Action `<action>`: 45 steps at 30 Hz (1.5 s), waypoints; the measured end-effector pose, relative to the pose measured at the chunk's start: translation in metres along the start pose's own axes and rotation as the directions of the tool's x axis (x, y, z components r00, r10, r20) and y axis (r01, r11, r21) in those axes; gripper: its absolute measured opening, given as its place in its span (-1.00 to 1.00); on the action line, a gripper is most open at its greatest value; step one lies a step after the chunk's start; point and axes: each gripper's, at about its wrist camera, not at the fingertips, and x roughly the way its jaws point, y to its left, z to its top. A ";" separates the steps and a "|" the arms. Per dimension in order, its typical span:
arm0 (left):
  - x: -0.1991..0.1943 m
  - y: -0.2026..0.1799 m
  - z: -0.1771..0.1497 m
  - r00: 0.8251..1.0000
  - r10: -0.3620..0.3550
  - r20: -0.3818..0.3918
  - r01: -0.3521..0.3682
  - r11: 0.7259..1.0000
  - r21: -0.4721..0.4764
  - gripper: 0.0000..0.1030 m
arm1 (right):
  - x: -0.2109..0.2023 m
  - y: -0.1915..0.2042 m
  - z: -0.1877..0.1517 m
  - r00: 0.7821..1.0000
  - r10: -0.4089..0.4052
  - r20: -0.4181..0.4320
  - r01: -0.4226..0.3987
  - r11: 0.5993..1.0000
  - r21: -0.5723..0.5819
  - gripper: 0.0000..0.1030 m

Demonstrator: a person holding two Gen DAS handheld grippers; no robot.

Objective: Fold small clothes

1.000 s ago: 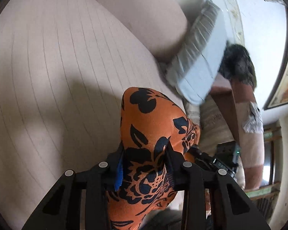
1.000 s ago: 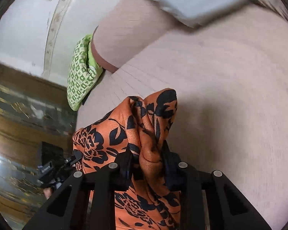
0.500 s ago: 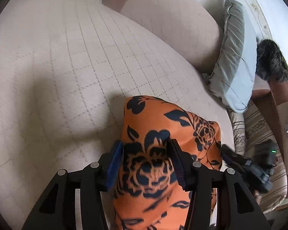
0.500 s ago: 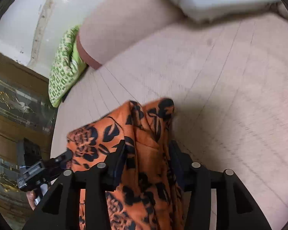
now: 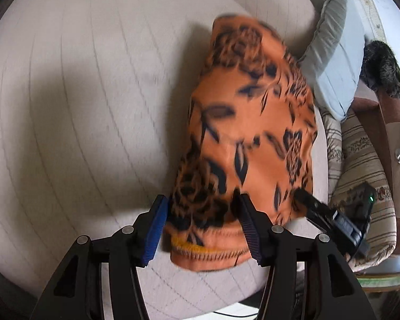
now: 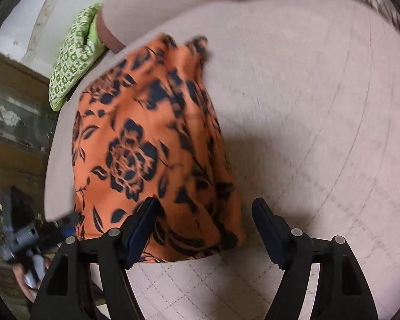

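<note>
An orange garment with a black flower print (image 5: 253, 122) lies spread on the pale quilted cushion (image 5: 80, 106); it also shows in the right wrist view (image 6: 146, 146). My left gripper (image 5: 202, 224) is open, its fingers on either side of the garment's near hem. My right gripper (image 6: 204, 226) is open wide, with the garment's near right corner lying between its fingers. The cloth is blurred from motion.
A grey pillow (image 5: 330, 61) leans at the back right, next to a striped cushion (image 5: 360, 165). A green patterned pillow (image 6: 72, 56) sits at the cushion's far left edge. The other gripper shows at the edge of each view (image 5: 338, 221), (image 6: 24, 237).
Both grippers opened and let go of the garment. It dropped from a bunched, held-up state and now lies spread out on the cushion.
</note>
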 end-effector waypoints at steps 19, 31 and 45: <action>-0.017 0.027 -0.010 0.991 0.055 0.119 -0.054 0.998 -0.010 -0.60 | -0.002 0.014 -0.046 0.999 0.034 0.014 -0.034 0.999 -0.006 -0.53; -0.019 -0.015 -0.043 0.949 0.201 0.242 -0.237 0.962 0.134 -0.50 | -0.017 0.039 -0.066 0.987 -0.107 0.117 0.119 0.988 -0.102 -0.55; -0.014 -0.027 -0.049 0.921 0.246 0.303 -0.320 0.921 0.224 -0.74 | -0.013 0.060 -0.082 0.944 -0.276 0.179 0.308 0.934 -0.184 -0.74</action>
